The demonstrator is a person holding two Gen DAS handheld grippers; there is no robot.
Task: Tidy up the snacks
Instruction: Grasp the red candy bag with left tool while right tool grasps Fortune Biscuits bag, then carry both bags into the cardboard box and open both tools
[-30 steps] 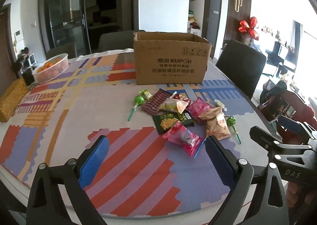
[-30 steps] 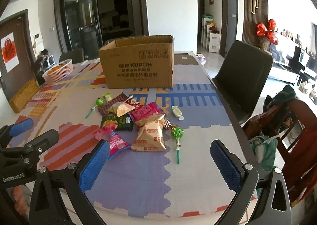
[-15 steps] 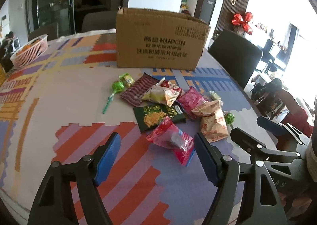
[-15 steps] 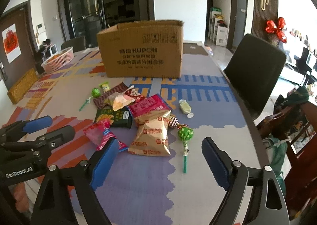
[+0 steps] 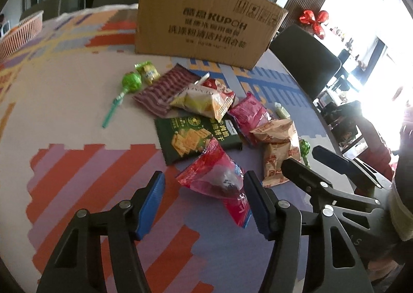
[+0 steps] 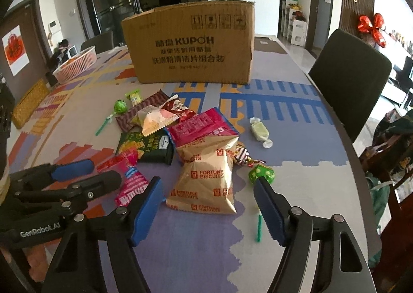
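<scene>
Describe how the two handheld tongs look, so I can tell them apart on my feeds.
Both look alike: the left tongs and right tongs have matte black, triangular cut-out plastic arms with silver rivets and ribbed blue pads. White lettering "GenRobot.AI" marks the left tongs' body in the right wrist view. No cables or sleeves are clearly visible.

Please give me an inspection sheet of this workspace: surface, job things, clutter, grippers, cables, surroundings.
Surface: table under a patterned cloth.
Job's things: snack packets heaped before the open cardboard box; Fortune Biscuits bag, red packet, green lollipop.
Clutter: pink basket at the far left edge.
Grippers: left gripper open around the red packet, right gripper open around the biscuit bag, both just closing.
Cables: nothing seen.
Surroundings: dark chair, glass doors.
</scene>
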